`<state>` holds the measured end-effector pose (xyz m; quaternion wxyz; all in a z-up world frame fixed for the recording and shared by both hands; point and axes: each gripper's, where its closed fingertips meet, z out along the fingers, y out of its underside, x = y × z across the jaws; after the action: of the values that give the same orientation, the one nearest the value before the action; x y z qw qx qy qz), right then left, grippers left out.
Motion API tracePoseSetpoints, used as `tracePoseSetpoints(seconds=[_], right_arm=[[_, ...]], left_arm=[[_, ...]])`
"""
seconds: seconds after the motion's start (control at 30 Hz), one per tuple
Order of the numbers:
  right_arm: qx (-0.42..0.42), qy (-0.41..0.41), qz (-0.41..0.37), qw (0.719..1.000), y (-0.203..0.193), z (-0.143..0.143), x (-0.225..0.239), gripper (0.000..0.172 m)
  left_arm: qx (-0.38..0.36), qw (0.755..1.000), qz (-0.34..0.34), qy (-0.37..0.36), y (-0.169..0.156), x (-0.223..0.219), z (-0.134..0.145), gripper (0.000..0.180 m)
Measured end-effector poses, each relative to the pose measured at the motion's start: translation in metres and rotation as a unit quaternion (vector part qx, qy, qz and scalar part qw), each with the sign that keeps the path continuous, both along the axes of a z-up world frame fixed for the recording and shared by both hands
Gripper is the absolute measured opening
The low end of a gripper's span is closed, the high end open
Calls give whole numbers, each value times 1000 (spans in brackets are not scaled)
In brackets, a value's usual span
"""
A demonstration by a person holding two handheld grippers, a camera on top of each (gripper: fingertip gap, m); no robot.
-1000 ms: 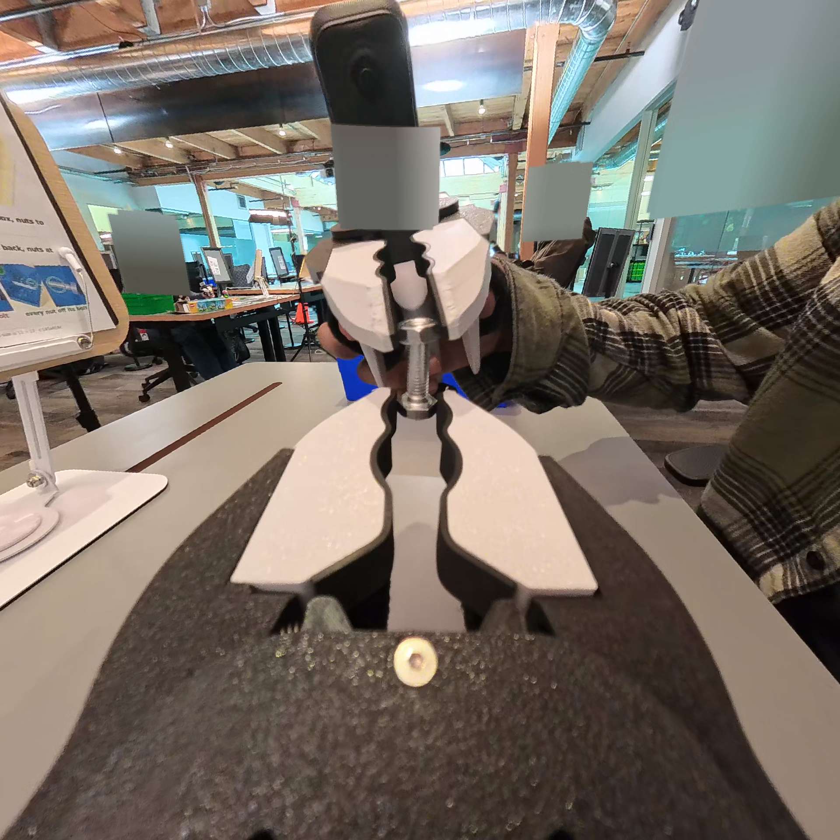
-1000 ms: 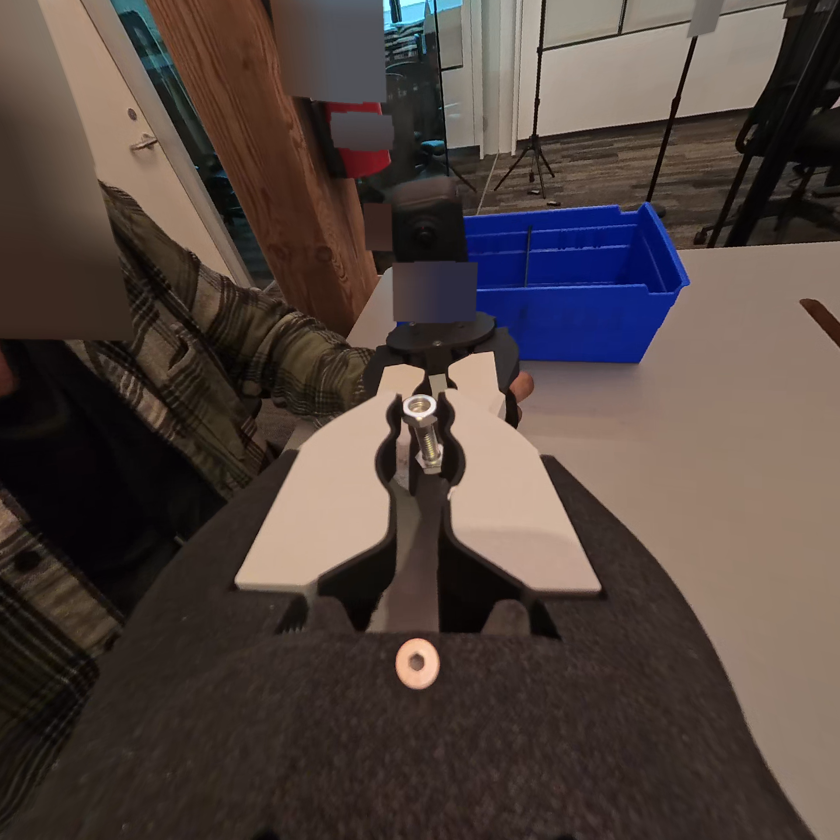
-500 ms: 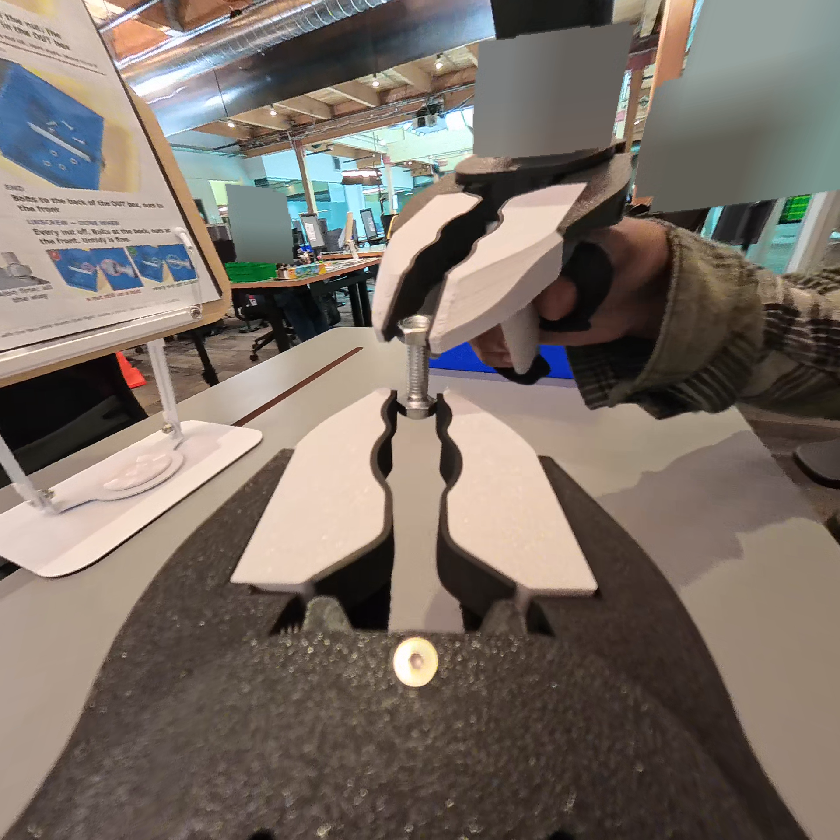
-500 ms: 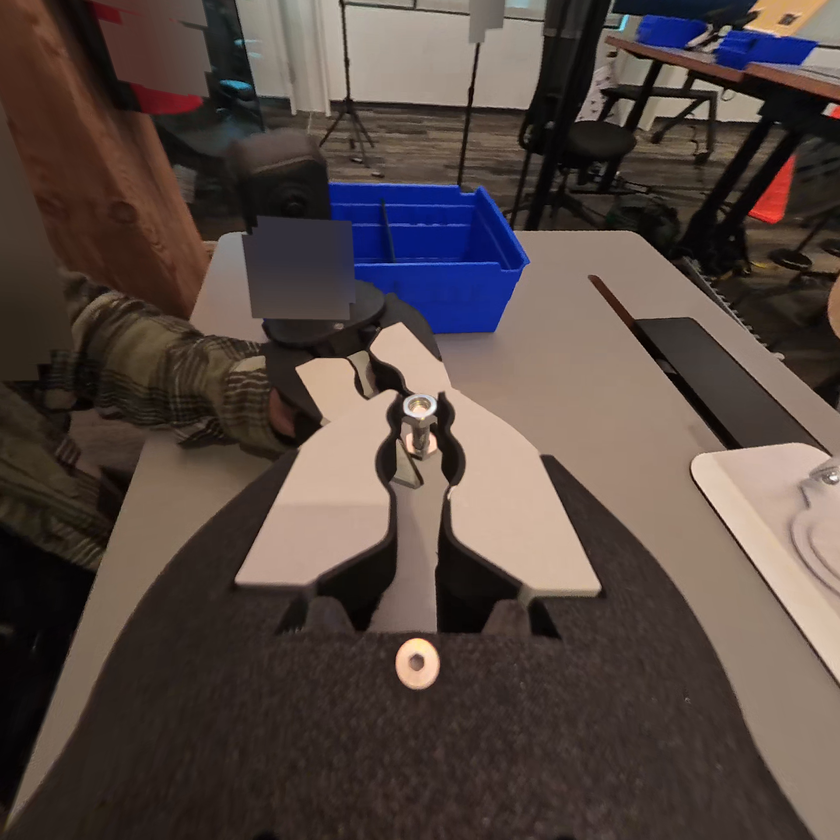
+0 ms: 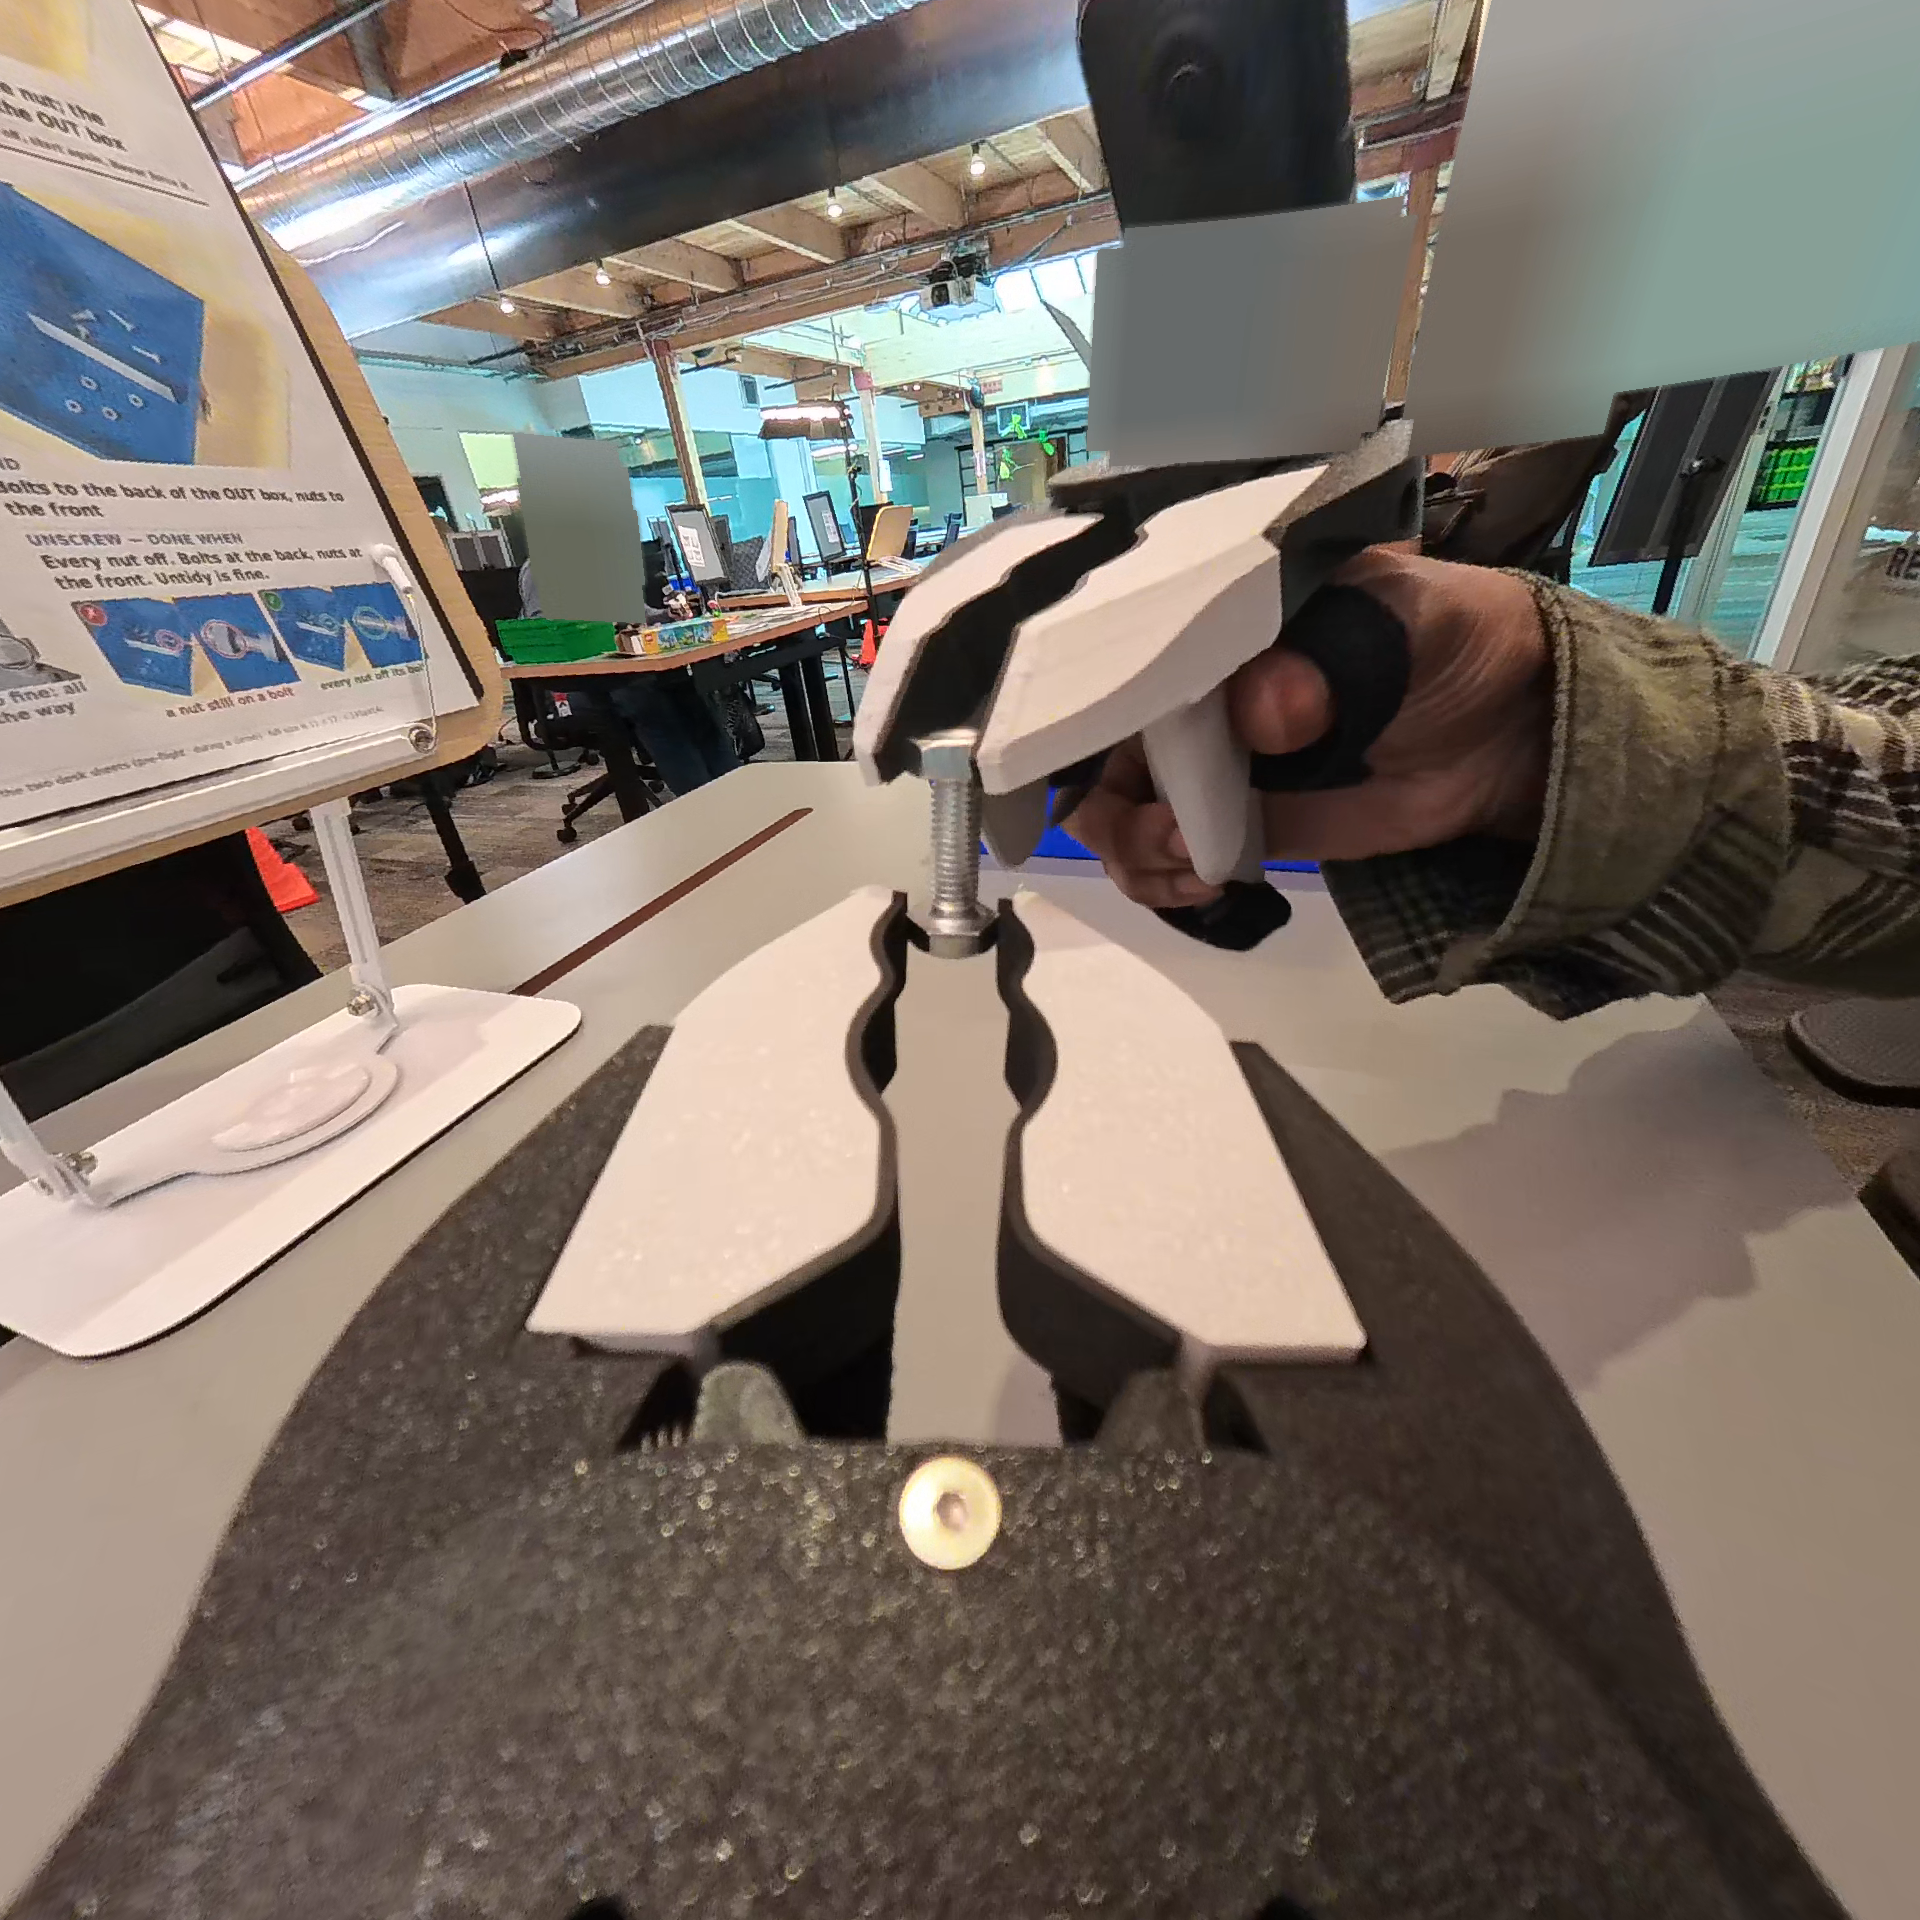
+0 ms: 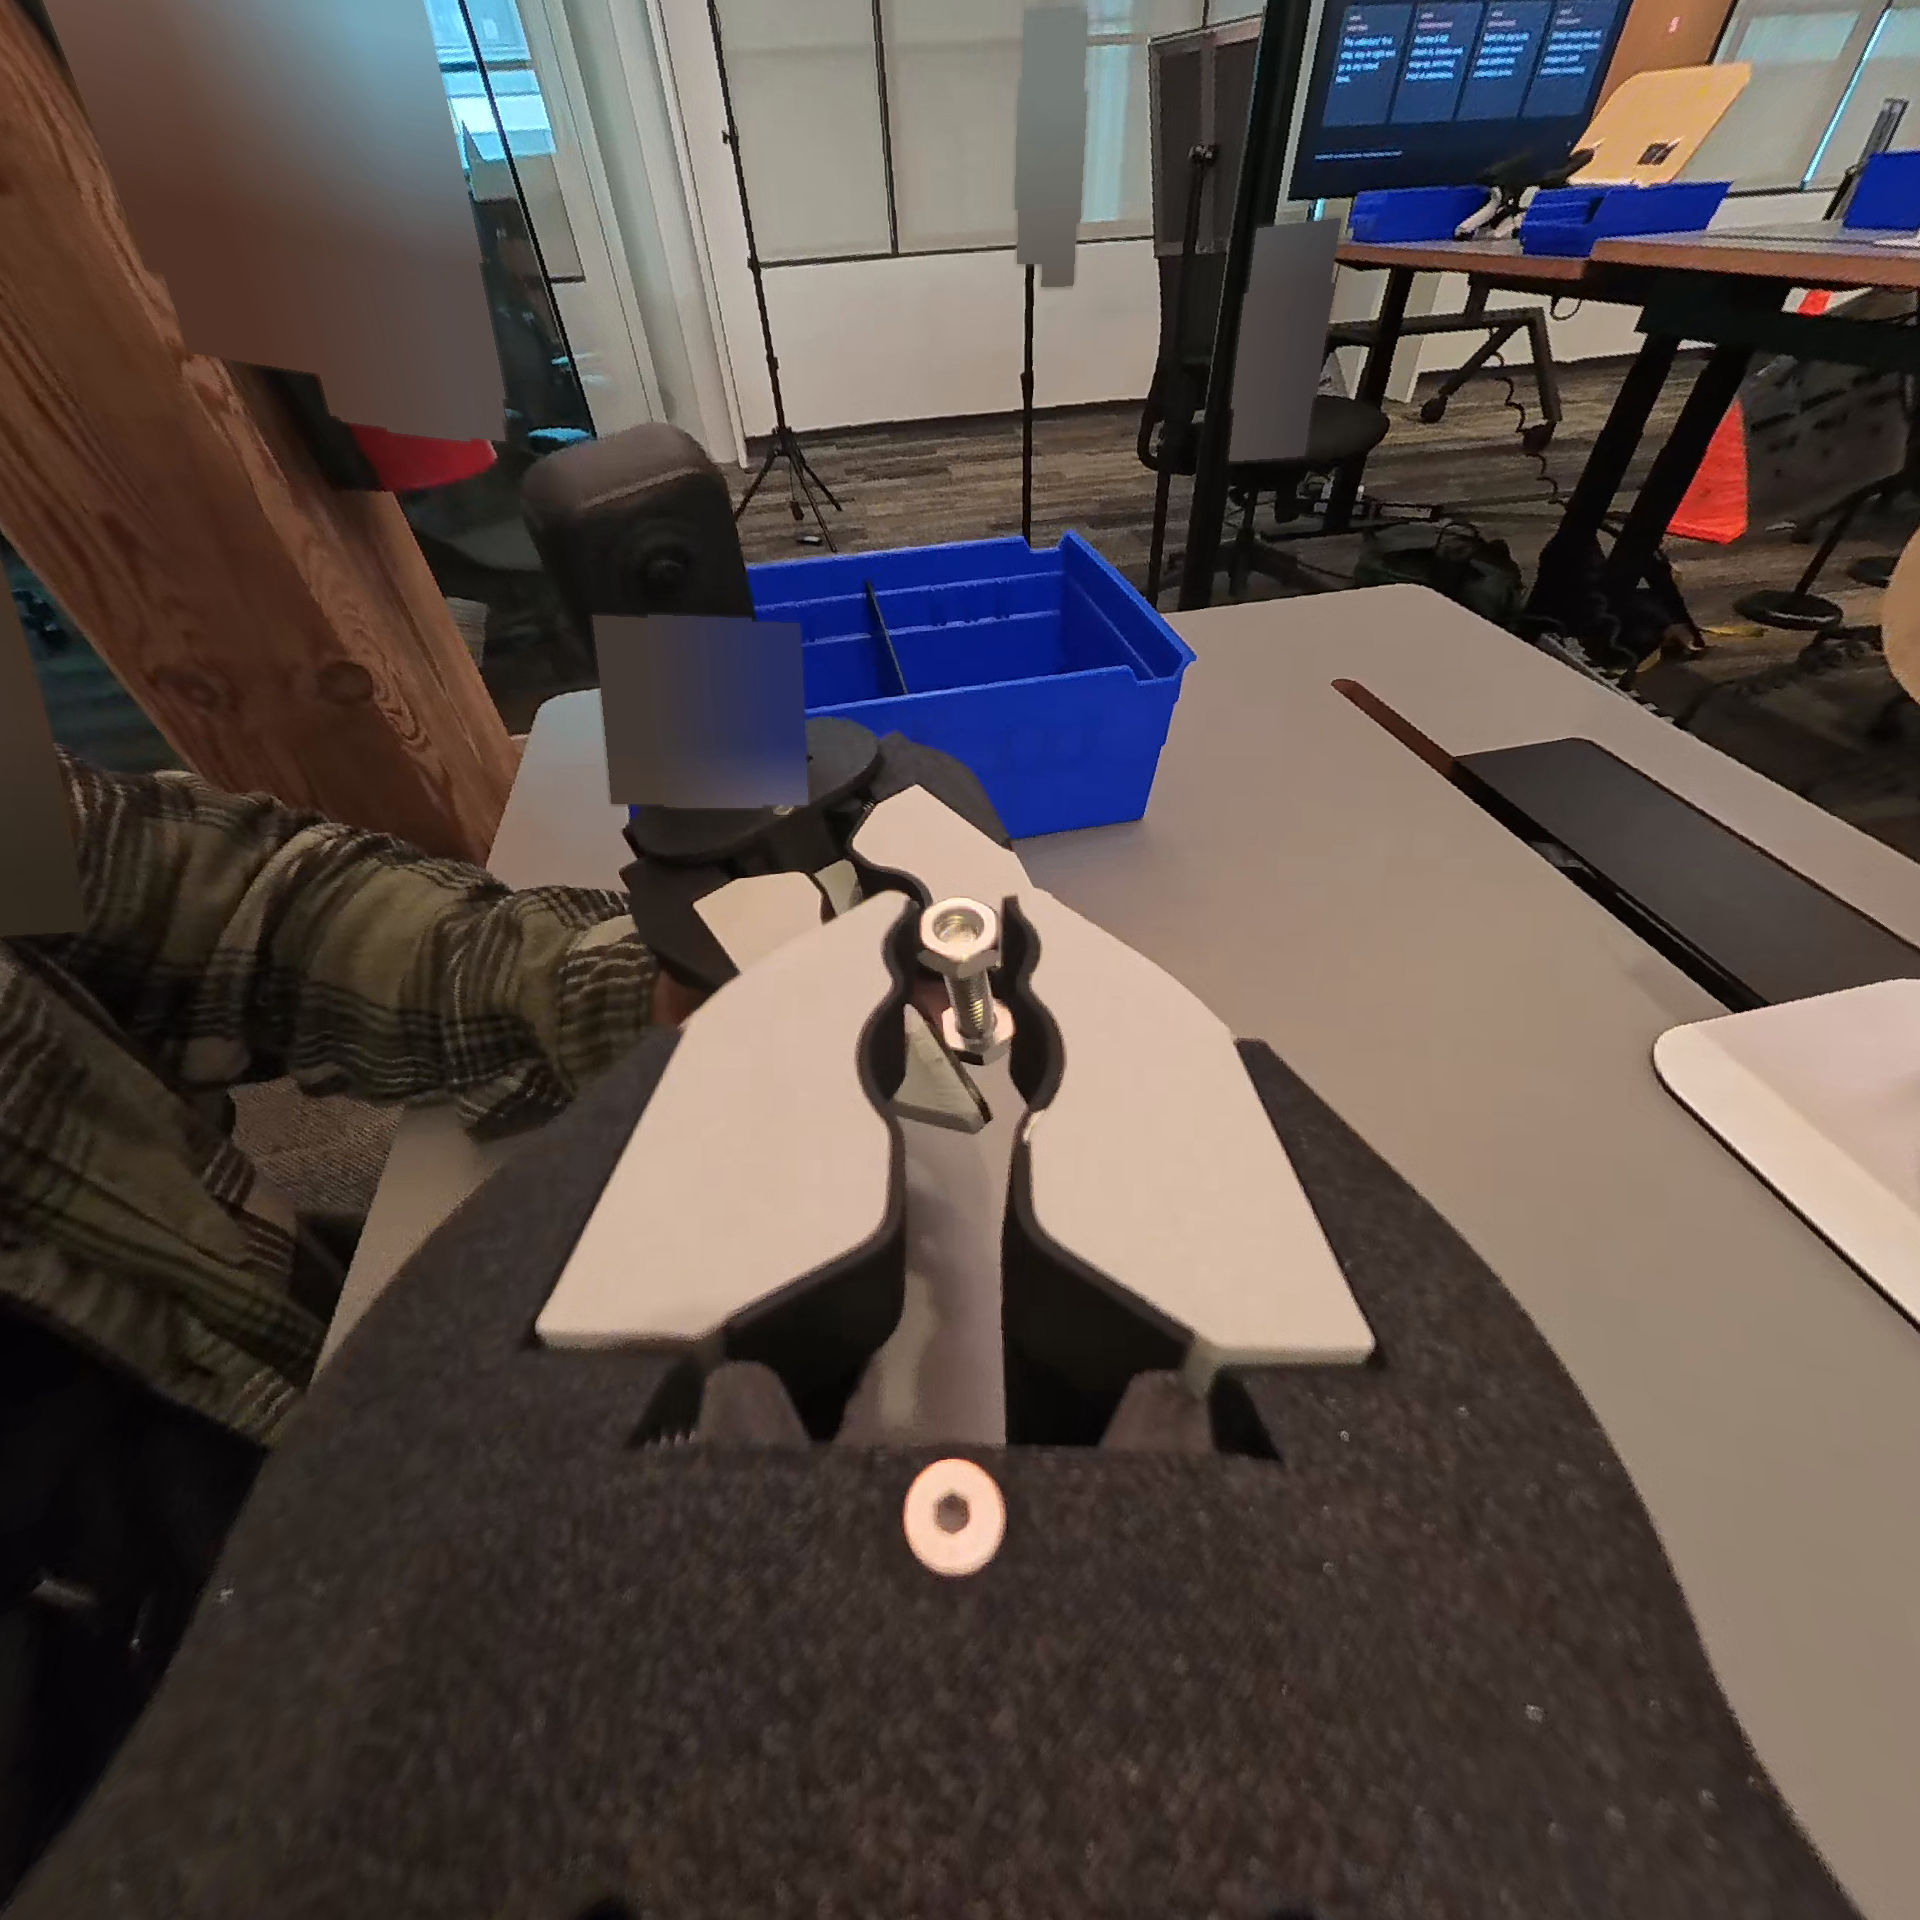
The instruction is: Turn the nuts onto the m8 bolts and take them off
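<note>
Bolt: the bolt (image 5: pixel 954 842) stood upright in mid-frame of the left wrist view, above the table (image 5: pixel 675 883) and held between the two grippers. Its threaded shank was bare between its two hex ends.
Nut: the nut (image 6: pixel 958 928) sat on the far end of the bolt, at the centre of the right wrist view, with the bolt tip visible in its bore.
Left gripper: the left gripper (image 5: pixel 956 925) was closed on the bolt's hex head, and both white fingertips pressed its sides at mid-frame.
Right gripper: the right gripper (image 6: pixel 961 935) was clamped on the nut, which sat in the notch at its tips. In the left wrist view it came down from the upper right onto the top of the bolt.
Hand: a hand (image 5: pixel 1403 748) in a plaid sleeve (image 5: pixel 1662 831) gripped the right gripper's handle at centre right.
Bin: a blue bin (image 6: pixel 1039 727) with a divider stood on the table beyond the grippers, above centre in the right wrist view.
Sign: an instruction sign (image 5: pixel 208 416) on a white stand filled the upper left of the left wrist view.
</note>
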<state>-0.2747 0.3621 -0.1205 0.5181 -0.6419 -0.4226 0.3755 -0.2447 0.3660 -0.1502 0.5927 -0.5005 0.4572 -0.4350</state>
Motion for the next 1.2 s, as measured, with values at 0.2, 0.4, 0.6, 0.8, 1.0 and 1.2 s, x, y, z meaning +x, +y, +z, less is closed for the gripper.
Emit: tracePoseSetpoints(seconds=[0.2,0.4,0.6,0.8,1.0,1.2], right_arm=[[9,-5,-1,1000,0,1,2,21],[23,-16,3,1000,-1,4,3,50],[41,-23,19,999,-16,0,1,74],[41,-38,29,998,-21,-5,-4,71],[47,-55,27,997,-22,-5,-4,70],[47,-55,21,997,-19,-3,-3,68]], left_arm=[[-2,1000,-9,1,-2,2,-1,16],[-10,1000,-14,2,-2,2,-2,16],[-38,999,-17,-10,3,0,-2,16],[-42,999,-14,-10,3,0,-3,16],[-46,999,-18,-10,3,1,-3,16],[-50,998,-23,-11,2,2,-4,16]])
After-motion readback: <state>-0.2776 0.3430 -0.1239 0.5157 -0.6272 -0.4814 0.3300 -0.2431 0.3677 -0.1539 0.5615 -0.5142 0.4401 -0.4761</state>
